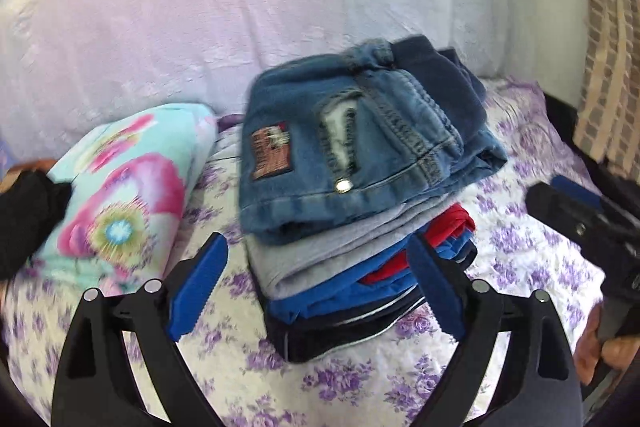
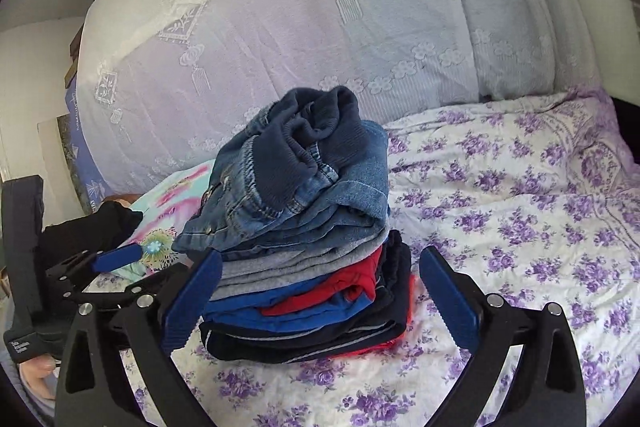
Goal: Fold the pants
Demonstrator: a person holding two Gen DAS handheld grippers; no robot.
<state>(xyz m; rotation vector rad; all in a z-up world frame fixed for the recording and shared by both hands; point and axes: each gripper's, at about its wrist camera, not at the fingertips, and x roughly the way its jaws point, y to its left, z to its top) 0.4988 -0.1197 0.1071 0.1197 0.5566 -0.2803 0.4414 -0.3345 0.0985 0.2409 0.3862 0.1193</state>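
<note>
Both tools stand wide open and hold nothing: the left tool (image 1: 316, 287) and the right tool (image 2: 320, 301) flank the clothes stack (image 2: 304, 299) mid-bed. The folded jeans (image 1: 360, 143) rest on top, so placing looks done; next, fetching unfolded pants.

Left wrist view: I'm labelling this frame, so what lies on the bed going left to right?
Black garment → floral pillow → stack of folded clothes with the folded jeans on top → right gripper at the right edge.
</note>
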